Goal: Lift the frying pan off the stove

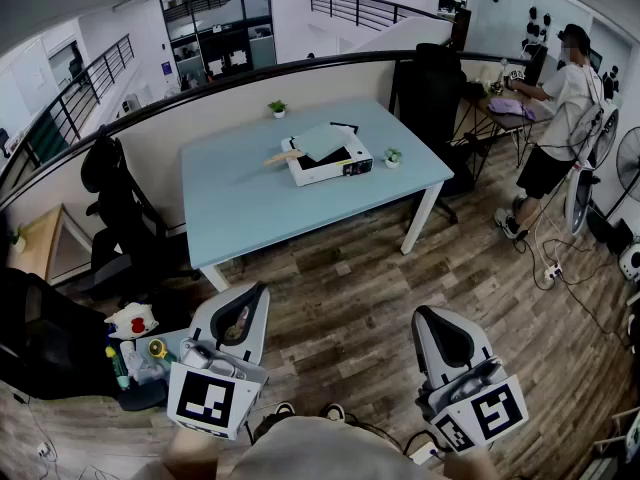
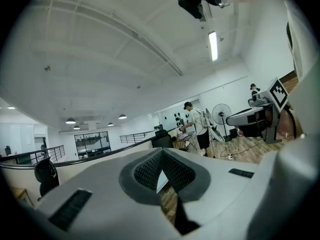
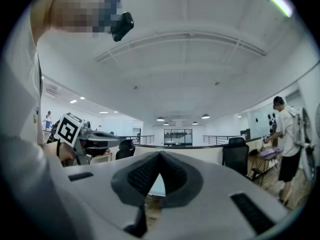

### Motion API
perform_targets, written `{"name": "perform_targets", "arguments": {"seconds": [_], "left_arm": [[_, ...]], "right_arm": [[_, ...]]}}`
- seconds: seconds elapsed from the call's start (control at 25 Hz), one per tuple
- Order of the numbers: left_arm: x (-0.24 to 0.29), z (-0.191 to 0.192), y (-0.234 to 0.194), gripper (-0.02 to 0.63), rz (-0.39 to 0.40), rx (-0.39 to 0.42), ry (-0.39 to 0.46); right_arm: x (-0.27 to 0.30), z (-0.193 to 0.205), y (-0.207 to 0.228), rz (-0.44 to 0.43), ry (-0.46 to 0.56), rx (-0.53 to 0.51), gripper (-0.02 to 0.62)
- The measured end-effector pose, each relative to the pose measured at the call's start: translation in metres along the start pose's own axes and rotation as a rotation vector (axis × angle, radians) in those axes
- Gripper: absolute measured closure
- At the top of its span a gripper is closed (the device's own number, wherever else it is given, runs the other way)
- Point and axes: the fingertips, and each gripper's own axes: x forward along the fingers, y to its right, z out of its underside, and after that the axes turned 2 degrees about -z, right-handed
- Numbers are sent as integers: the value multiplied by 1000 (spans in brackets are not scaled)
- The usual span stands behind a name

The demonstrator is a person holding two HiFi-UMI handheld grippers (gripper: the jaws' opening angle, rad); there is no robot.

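Observation:
On the far side of the pale blue table (image 1: 240,203) stands a white stove (image 1: 330,163). A pale flat pan (image 1: 322,140) lies on top of it, its wooden handle (image 1: 283,156) pointing left. Both grippers hang low by my body, well short of the table. My left gripper (image 1: 257,290) is shut with nothing in it; in its own view its tips (image 2: 161,154) meet and point up at the ceiling. My right gripper (image 1: 428,313) is shut and empty too (image 3: 160,156). Each gripper view shows the other gripper off to one side.
Two small potted plants (image 1: 278,109) (image 1: 393,156) stand on the table. Black office chairs (image 1: 120,203) (image 1: 430,78) flank it. A person (image 1: 560,108) stands at a desk at the right, near a fan (image 1: 625,158) and floor cables (image 1: 560,268). A cluttered bin (image 1: 140,363) sits by my left.

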Motion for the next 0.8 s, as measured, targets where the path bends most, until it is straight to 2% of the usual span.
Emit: {"name": "perform_targets", "arguments": {"seconds": [0.2, 0.56, 0.6, 0.64, 0.68, 0.72, 0.8], "left_arm": [[9, 3, 8, 604, 12, -1, -11], [16, 4, 17, 604, 14, -1, -18], [18, 7, 20, 584, 26, -7, -36], [22, 10, 24, 397, 48, -17, -62], [27, 12, 28, 238, 68, -30, -78], [31, 11, 29, 207, 75, -38, -74], [35, 8, 29, 189, 54, -5, -45]], "right_arm": [[-4, -1, 14, 9, 36, 50, 592], [-11, 12, 24, -1, 7, 63, 592], [-11, 13, 25, -6, 3, 63, 592], [-11, 14, 26, -8, 1, 62, 592], [-11, 14, 28, -10, 1, 62, 592], [-11, 15, 29, -11, 2, 65, 592], [-11, 17, 32, -12, 0, 70, 592]]}}
